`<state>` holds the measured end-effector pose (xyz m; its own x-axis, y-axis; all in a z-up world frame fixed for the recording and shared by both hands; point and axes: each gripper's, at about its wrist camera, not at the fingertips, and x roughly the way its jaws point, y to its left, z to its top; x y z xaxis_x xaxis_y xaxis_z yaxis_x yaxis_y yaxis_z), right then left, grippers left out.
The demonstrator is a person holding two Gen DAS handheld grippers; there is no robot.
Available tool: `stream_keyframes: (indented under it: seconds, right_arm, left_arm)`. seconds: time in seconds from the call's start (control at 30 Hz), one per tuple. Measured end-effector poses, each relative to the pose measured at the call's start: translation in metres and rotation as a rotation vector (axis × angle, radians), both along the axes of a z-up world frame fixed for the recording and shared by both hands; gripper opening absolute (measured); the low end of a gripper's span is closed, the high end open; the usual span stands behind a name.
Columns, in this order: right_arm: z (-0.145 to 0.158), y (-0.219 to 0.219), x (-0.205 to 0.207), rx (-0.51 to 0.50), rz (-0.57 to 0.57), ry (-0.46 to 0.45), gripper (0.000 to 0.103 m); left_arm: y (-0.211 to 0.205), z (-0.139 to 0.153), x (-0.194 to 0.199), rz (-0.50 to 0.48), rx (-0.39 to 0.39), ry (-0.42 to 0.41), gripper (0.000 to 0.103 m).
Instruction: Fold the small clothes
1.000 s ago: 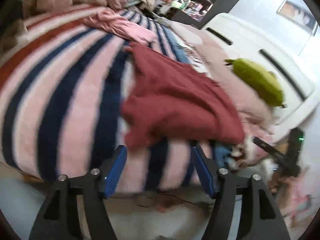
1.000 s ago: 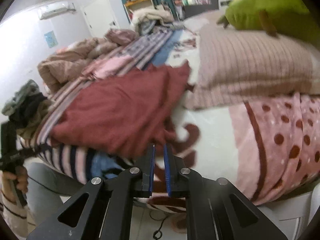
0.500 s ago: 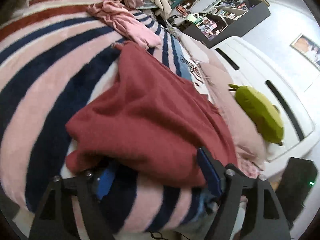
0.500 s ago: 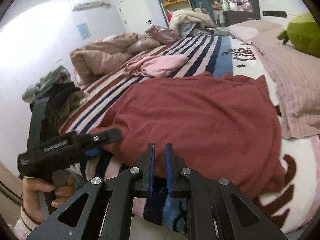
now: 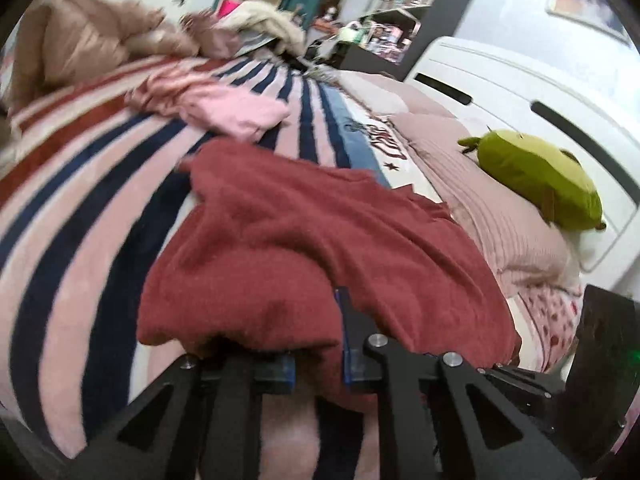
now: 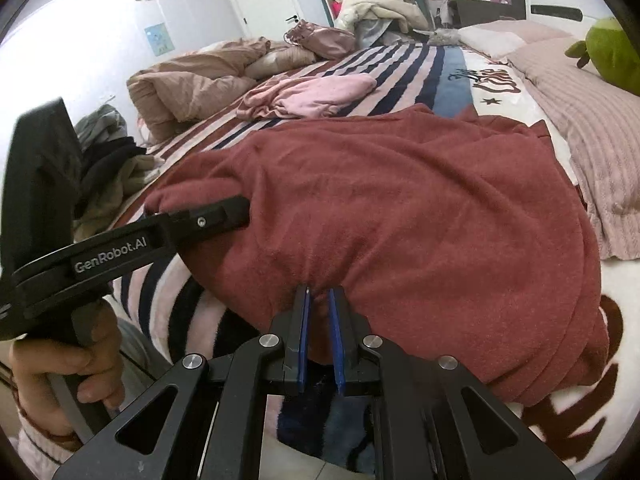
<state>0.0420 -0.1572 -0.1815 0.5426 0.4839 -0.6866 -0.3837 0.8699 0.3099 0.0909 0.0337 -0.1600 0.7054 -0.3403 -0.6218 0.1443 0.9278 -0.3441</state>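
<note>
Lying rumpled on the pink-and-navy striped fleece blanket (image 6: 404, 68) near the bed's edge, fuzzy dark-red knit garment (image 6: 400, 200), bunched at its near hem. Left gripper (image 5: 318, 344) just been closing, pinching that hem; right gripper (image 6: 320, 308) clamping a fold of it too.

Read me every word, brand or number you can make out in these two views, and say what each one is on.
"GenRobot.AI": white letters on the arm of the left claw, seen in the right wrist view.
Dark red script on the white part of the bedspread: decorative lettering, too distorted to read.
Small poster on the wall: too small to read.
Items on the shelf: blurred, nothing readable.
</note>
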Motion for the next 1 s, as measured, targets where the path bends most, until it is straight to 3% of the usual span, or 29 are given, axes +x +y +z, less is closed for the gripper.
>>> stream_keyframes:
  seconds: [0.13,0.23,0.4,0.57,0.67,0.8,0.93,1.0]
  right_arm:
    - [0.006,-0.019,0.003,0.080,-0.015,0.032,0.010]
    - [0.018,-0.048,-0.002,0.101,-0.080,-0.007,0.020]
    - [0.035,-0.101,-0.014,0.100,-0.196,-0.065,0.020]
    - [0.041,-0.147,-0.028,0.149,-0.291,-0.087,0.021]
    - [0.041,-0.167,-0.034,0.168,-0.330,-0.093,0.021]
    - [0.038,-0.192,-0.043,0.189,-0.378,-0.090,0.021]
    - [0.035,-0.206,-0.044,0.206,-0.409,-0.077,0.023]
    - [0.034,-0.207,-0.044,0.208,-0.406,-0.074,0.025]
  left_arm:
    - [-0.014,0.014,0.000,-0.035,0.057,-0.045,0.011]
    - [-0.026,0.023,0.001,-0.069,0.090,-0.072,0.010]
    - [-0.060,0.039,0.000,-0.144,0.148,-0.119,0.009]
    - [-0.113,0.047,-0.005,-0.314,0.175,-0.156,0.009]
    - [-0.149,0.037,-0.009,-0.449,0.191,-0.131,0.009]
    - [-0.178,0.007,-0.007,-0.582,0.181,-0.025,0.012]
    - [-0.178,-0.002,-0.008,-0.617,0.131,-0.002,0.021]
    - [-0.171,0.003,-0.009,-0.632,0.079,0.006,0.032]
